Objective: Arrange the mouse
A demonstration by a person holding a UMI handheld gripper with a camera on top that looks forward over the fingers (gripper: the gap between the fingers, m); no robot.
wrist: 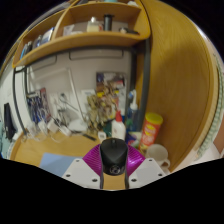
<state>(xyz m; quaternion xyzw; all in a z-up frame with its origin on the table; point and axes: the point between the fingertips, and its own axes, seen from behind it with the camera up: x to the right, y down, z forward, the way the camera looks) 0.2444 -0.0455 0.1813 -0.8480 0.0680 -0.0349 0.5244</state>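
A black computer mouse [113,155] sits between my two fingers, its rounded back toward the camera. Both magenta pads [95,160] press against its sides, so my gripper [113,163] is shut on it and holds it above the wooden desk [40,150]. The underside of the mouse is hidden by the fingers.
Beyond the fingers stand a white bottle [119,128], an orange canister [151,129] and a white cup [157,154]. A cluttered pen holder [100,108] stands behind. A wooden shelf [90,38] hangs above; a wooden side panel [175,80] rises at the right.
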